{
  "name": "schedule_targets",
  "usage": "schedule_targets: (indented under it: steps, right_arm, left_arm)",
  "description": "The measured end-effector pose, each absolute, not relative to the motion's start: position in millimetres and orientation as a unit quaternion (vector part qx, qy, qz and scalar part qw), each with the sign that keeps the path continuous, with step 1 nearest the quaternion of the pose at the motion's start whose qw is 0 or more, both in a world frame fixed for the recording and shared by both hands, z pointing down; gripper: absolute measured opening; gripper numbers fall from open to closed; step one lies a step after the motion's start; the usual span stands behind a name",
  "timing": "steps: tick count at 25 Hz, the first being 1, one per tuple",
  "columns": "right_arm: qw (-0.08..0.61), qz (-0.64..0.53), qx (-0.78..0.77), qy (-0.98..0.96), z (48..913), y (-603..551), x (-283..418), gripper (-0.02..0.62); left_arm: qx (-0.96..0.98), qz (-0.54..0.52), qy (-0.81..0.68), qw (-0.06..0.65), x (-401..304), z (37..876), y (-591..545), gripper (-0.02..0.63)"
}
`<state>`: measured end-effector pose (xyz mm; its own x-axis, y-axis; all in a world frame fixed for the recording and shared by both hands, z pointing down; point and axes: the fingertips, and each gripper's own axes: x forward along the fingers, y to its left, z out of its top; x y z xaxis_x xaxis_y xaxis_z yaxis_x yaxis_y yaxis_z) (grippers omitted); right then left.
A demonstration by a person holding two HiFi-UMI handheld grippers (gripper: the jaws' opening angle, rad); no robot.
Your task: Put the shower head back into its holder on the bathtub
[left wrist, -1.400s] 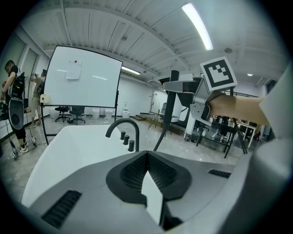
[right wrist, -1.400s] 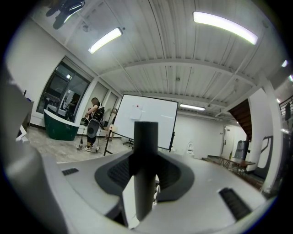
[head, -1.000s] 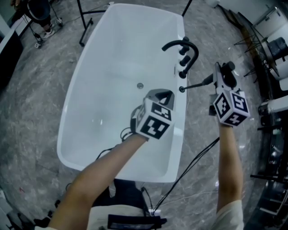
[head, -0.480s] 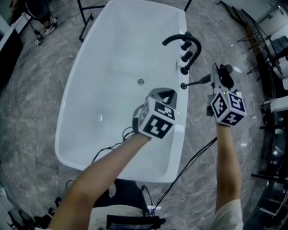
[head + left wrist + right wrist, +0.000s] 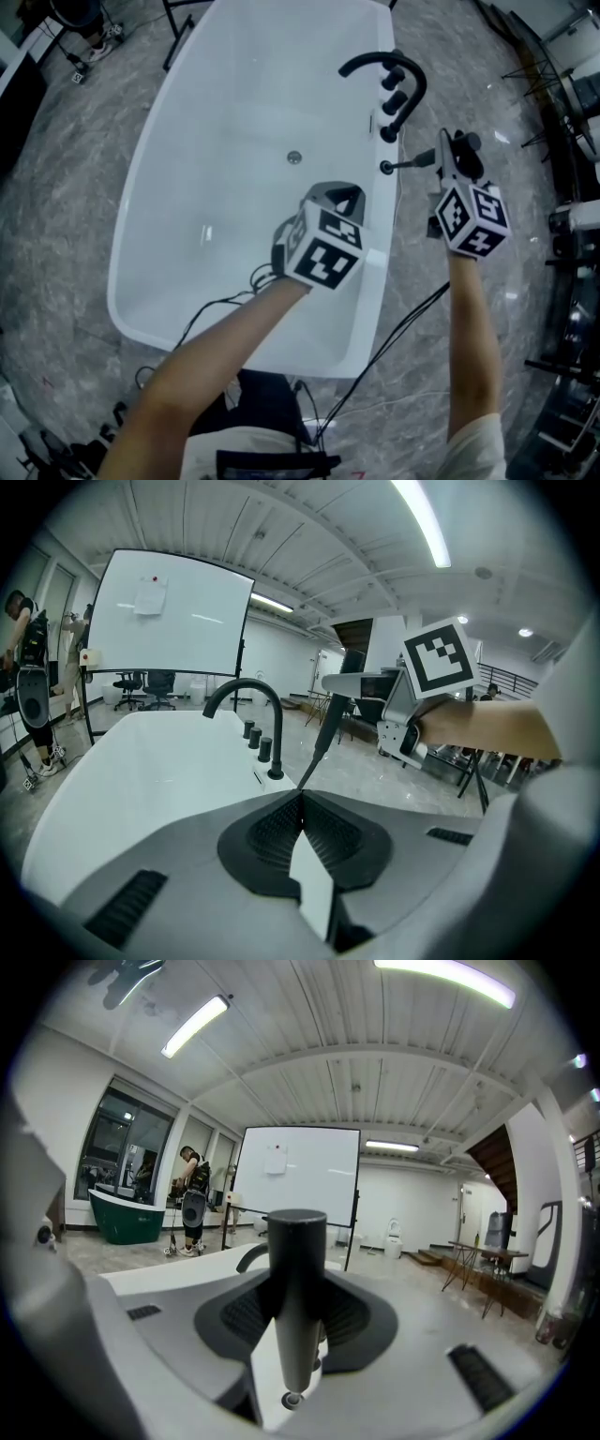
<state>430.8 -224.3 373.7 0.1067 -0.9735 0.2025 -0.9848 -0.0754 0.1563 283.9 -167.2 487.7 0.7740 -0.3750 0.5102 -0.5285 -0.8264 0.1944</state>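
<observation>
The white bathtub fills the head view, with a black curved faucet and knobs on its right rim. Just below them is the round black holder. My right gripper is shut on the black shower head, out past the rim; its thin lower end reaches toward the holder. In the right gripper view the dark shower head stands between the jaws. My left gripper is shut on nothing over the tub's right rim. It faces the faucet and the slanting shower head.
Black cables trail across the marble floor at the tub's near end. Stands and equipment line the right side. A whiteboard stands beyond the tub, with people and a green tub far off.
Both grippers have sunk a little toward the tub's rim. The shower head stays in the right gripper's grip, and the left gripper stays shut.
</observation>
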Motion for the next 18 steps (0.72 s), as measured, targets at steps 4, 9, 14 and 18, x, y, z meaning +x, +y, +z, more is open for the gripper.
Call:
schedule_targets:
  steps: [4, 9, 14, 18]
  right_arm:
    - [0.13, 0.03, 0.731, -0.669, 386.3, -227.1, 433.2, 0.129]
    - [0.135, 0.041, 0.728, -0.67, 405.2, -230.4, 435.9, 0.129]
    - [0.142, 0.049, 0.727, -0.67, 423.3, -234.2, 442.7, 0.129]
    - [0.148, 0.057, 0.723, -0.672, 439.1, -240.1, 443.8, 0.129]
  left_arm:
    - [0.926, 0.236, -0.244, 0.168, 286.3, 495.6, -166.9, 0.015]
    - [0.923, 0.239, -0.246, 0.173, 290.3, 507.2, -168.7, 0.015]
    - [0.922, 0.245, -0.243, 0.176, 294.6, 520.3, -166.9, 0.015]
    - [0.918, 0.252, -0.245, 0.183, 291.7, 532.1, -167.6, 0.015]
